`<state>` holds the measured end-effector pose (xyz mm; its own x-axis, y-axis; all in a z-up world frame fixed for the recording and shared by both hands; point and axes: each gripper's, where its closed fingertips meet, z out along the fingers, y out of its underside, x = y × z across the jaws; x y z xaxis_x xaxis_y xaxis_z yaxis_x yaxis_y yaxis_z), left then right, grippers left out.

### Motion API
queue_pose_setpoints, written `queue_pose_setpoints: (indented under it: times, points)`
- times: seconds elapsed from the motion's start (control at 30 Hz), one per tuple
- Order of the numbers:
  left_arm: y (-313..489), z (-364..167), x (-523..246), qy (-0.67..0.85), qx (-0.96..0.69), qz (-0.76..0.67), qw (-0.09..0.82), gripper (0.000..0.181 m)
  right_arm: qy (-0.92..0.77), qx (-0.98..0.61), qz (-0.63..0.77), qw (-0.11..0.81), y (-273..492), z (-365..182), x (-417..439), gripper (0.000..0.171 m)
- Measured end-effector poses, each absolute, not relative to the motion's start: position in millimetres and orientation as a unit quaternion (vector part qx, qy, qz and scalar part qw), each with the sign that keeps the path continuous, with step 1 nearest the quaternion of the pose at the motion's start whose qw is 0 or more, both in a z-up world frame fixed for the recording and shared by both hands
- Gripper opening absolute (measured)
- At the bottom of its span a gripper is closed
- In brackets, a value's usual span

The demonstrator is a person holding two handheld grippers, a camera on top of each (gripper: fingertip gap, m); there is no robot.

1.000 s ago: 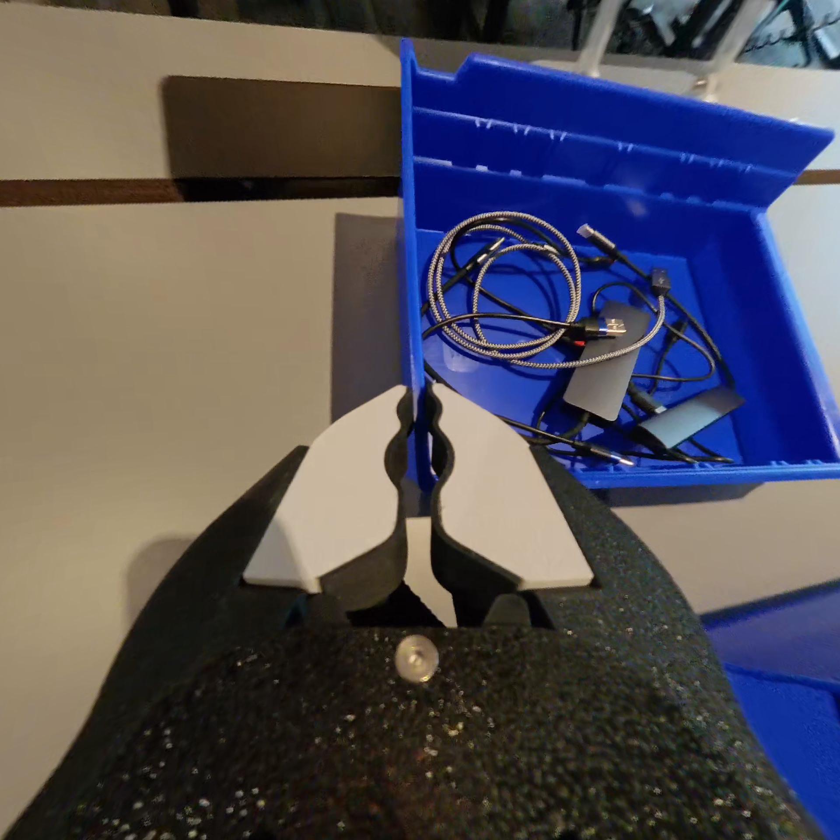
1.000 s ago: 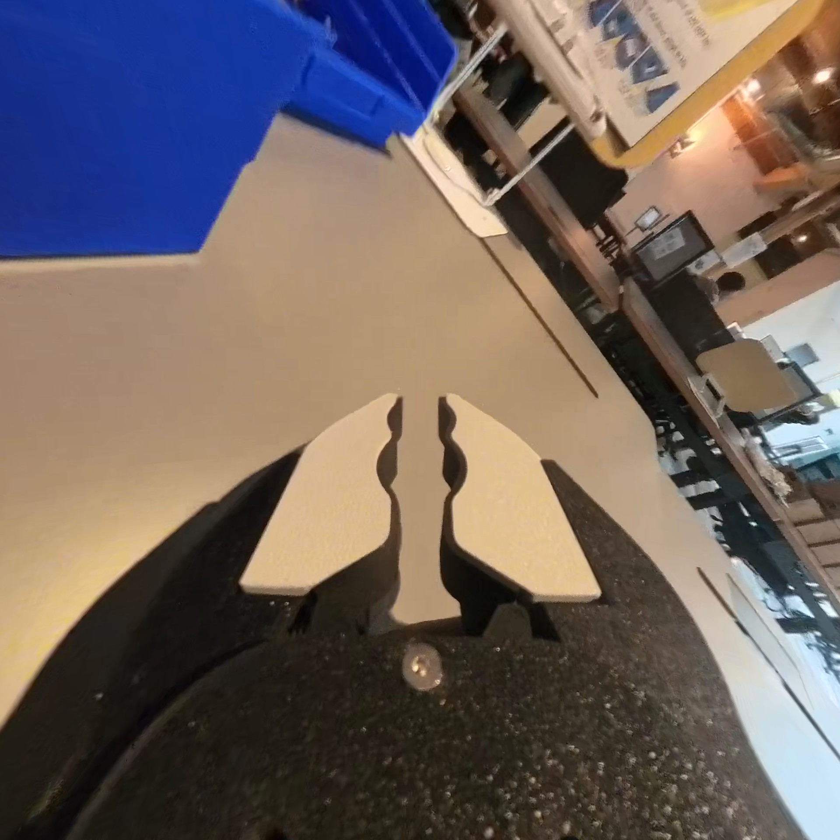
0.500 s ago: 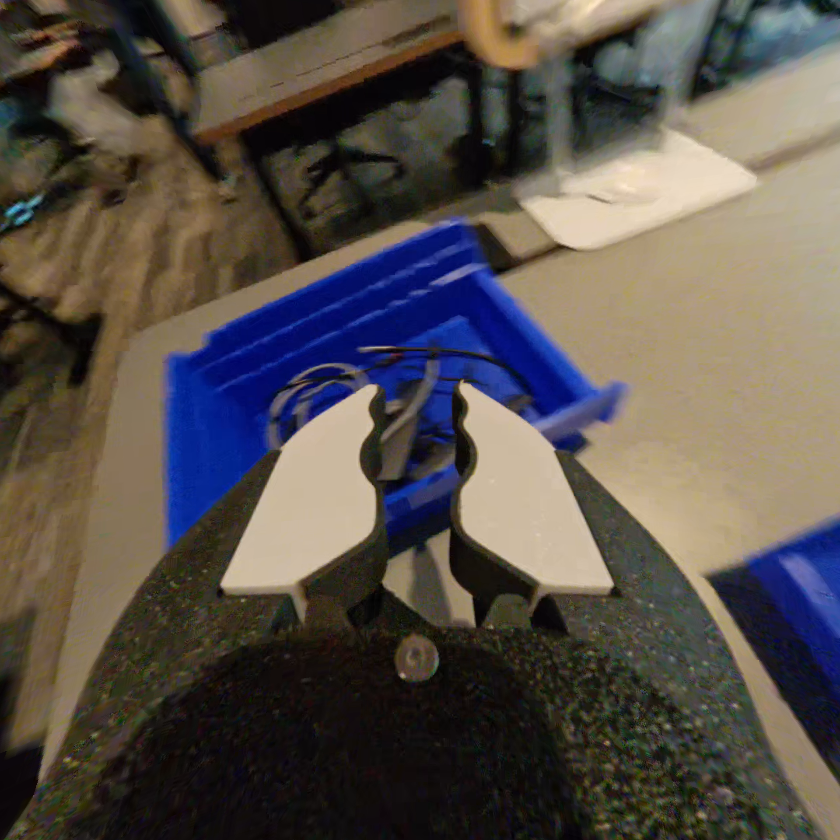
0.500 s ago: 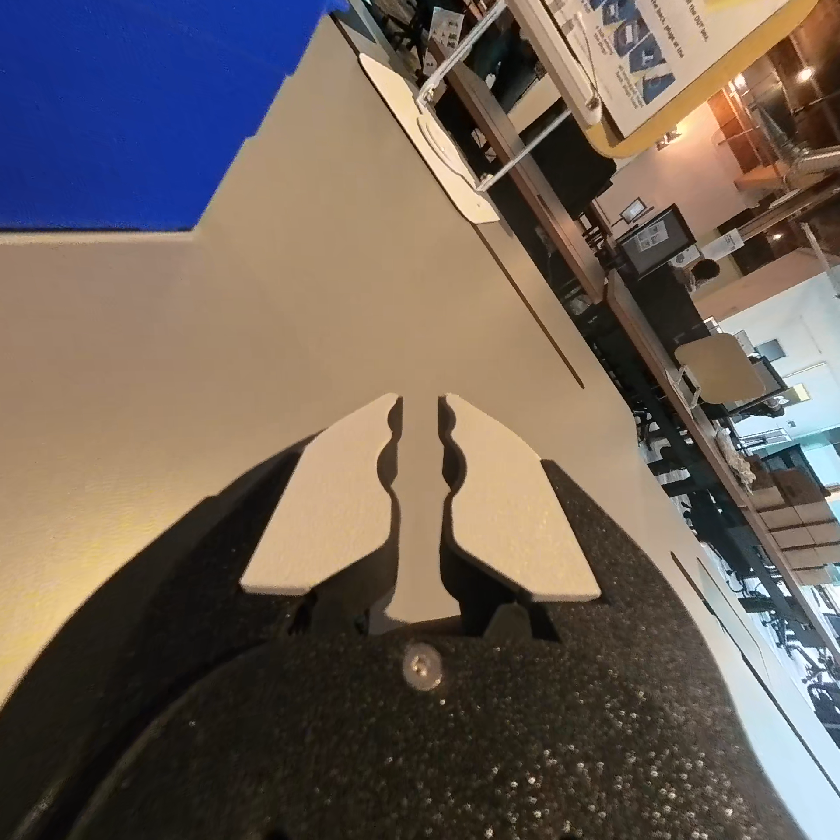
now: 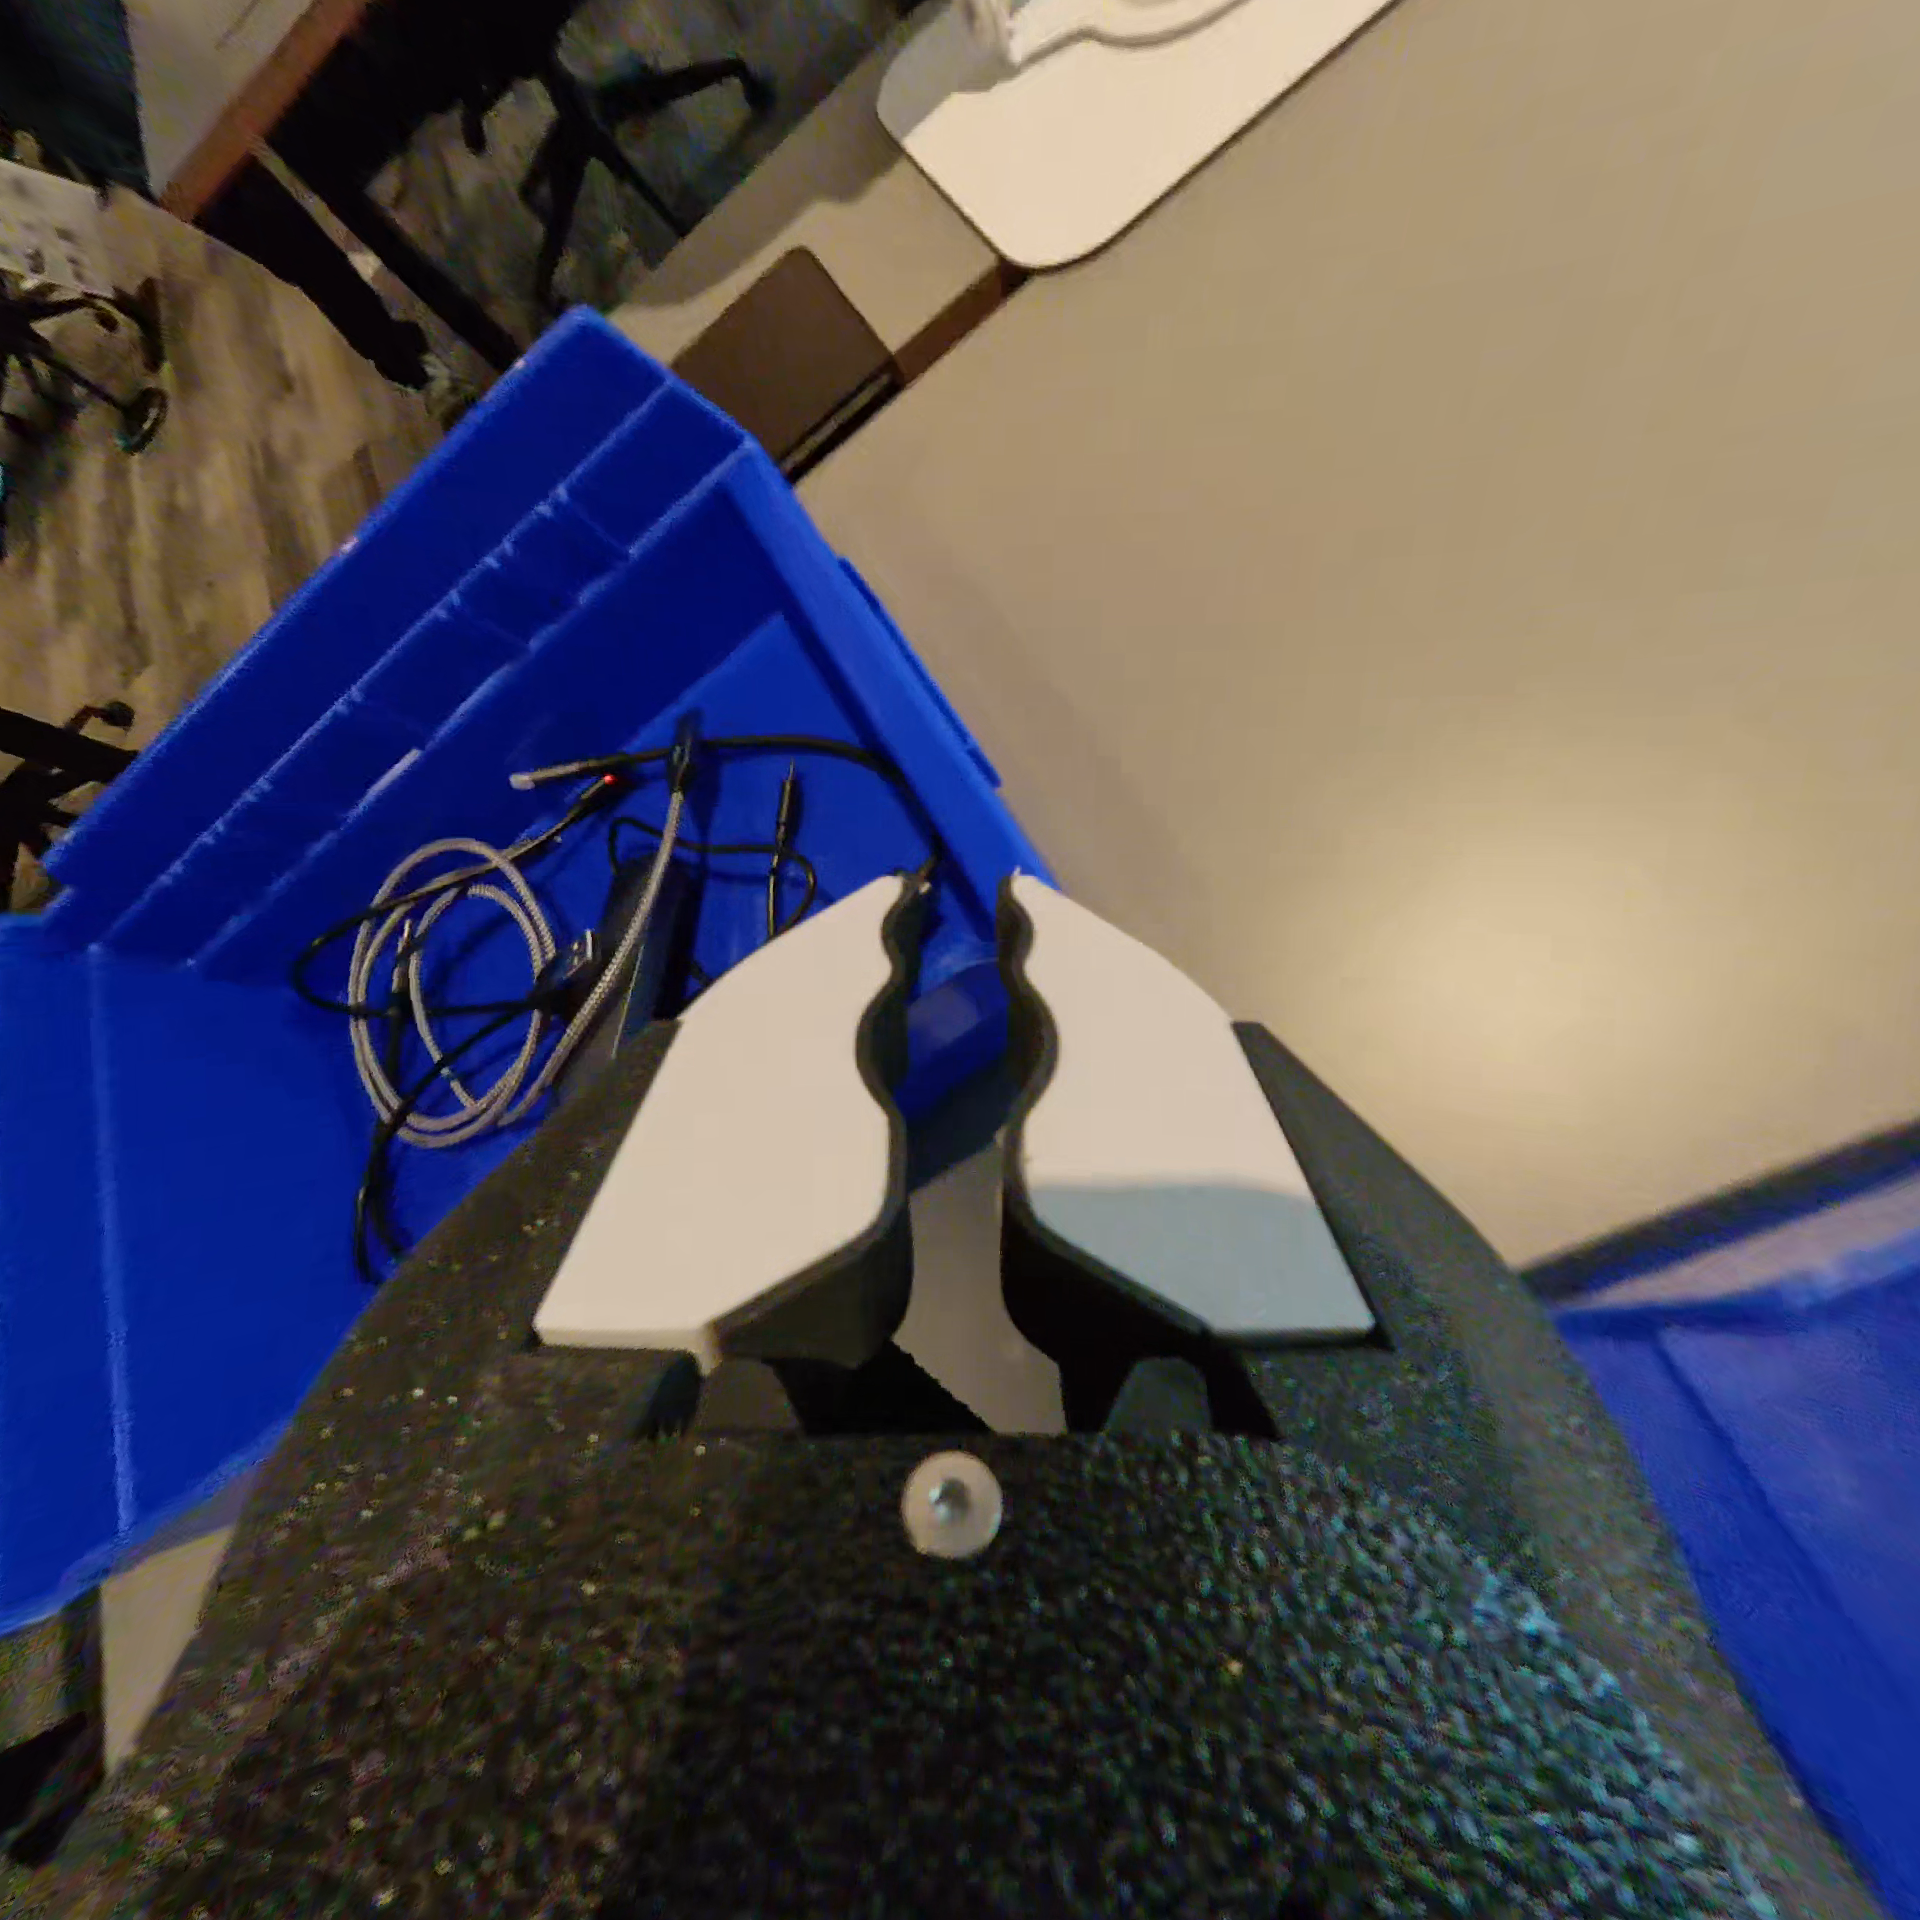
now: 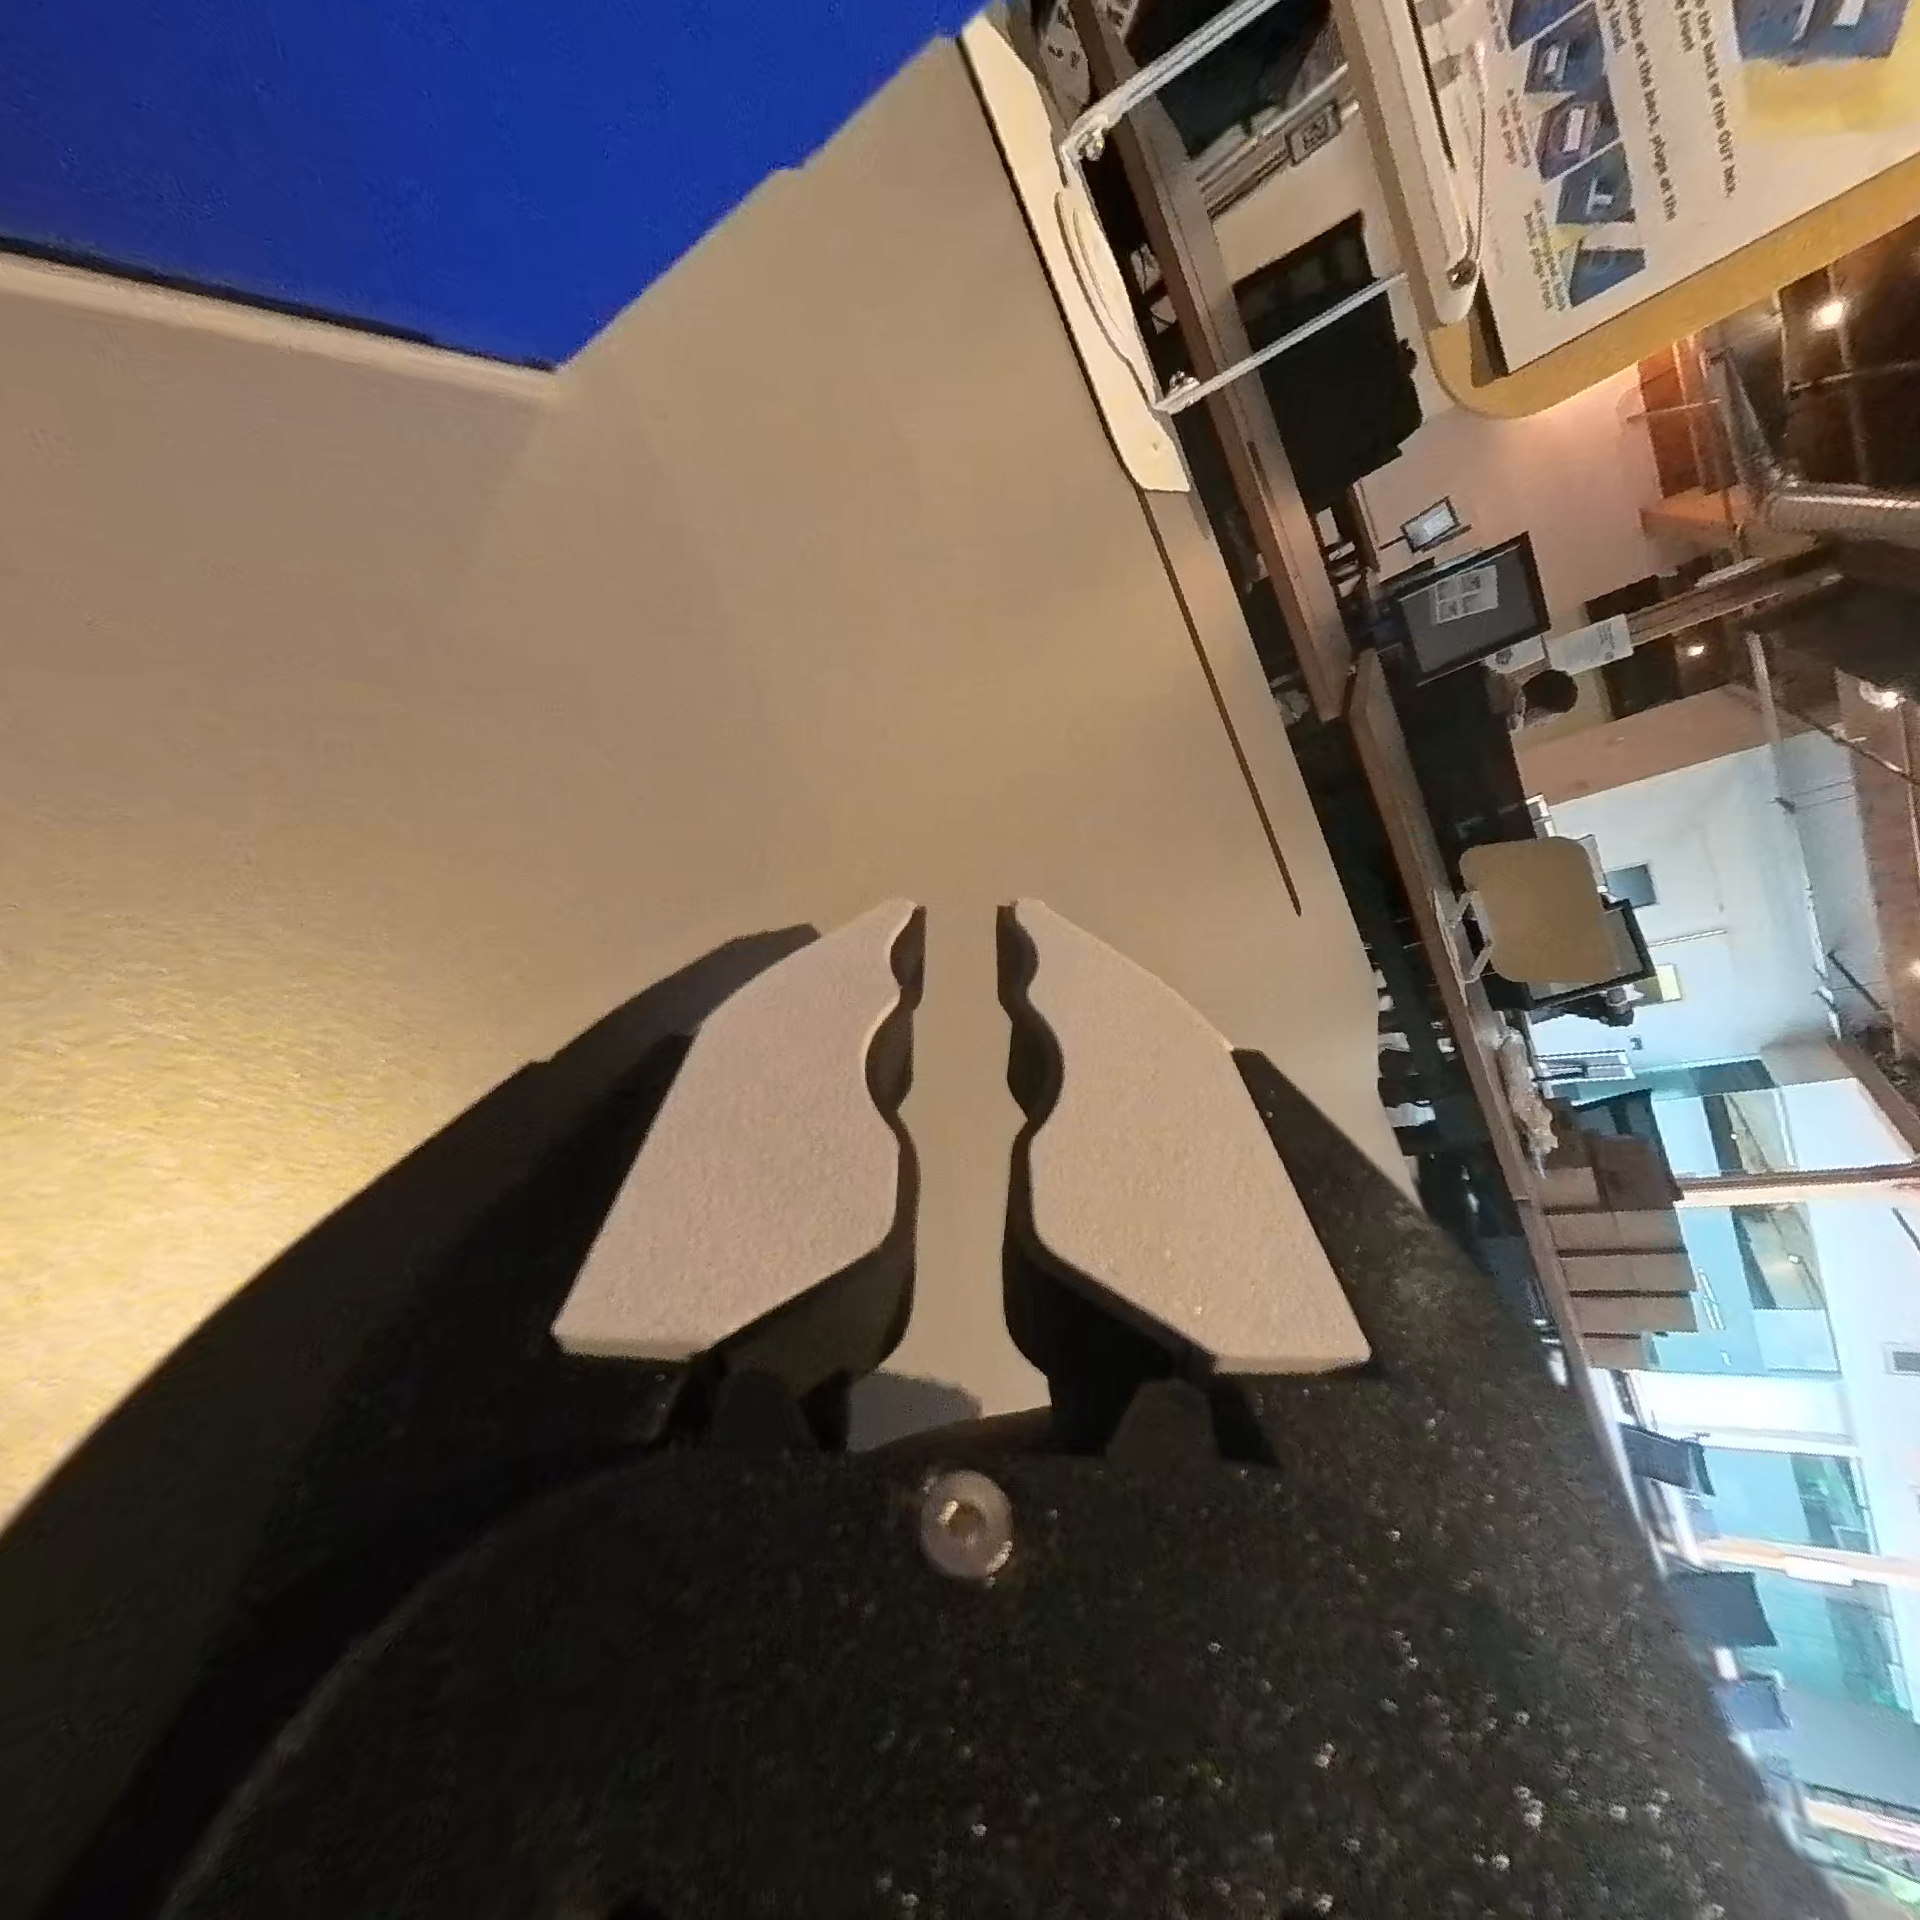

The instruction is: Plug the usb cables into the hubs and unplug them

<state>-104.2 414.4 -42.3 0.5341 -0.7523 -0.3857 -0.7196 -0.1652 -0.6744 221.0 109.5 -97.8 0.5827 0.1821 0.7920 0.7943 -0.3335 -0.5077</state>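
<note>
Cables [image 5: 488, 997]: tangled in the blue bin [image 5: 260, 1039] at the left of the left wrist view; 1 braided grey cable coiled in loops, thin black ones across it.
Plug [image 5: 582, 951]: metal end of 1 cable, long axis slanting up to the right.
Bin: tilted in view, resting on the bench [image 5: 1403, 623].
Left claw [image 5: 951, 894]: spread a little, empty, tips over the bin's near corner.
Right claw [image 6: 958, 914]: spread a little, empty, above bare bench [image 6: 520, 727].
Second bin [image 5: 1766, 1403]: blue, lower right.
</note>
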Motion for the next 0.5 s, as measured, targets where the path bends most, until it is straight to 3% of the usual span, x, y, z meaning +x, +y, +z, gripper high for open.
queue_pose_setpoints:
  times: [0.33, 0.5]
  points:
    - [378, -45, -219, 0.454, -0.815, 0.086, 0.349, 0.017, -0.309, -0.754, -0.314, 0.487, 109, -94, 224, 0.013]
    - [371, -30, -259, 0.28, -0.826, 0.026, 0.488, 0.033, -0.315, -0.754, -0.318, 0.48, 109, -96, 222, 0.013]
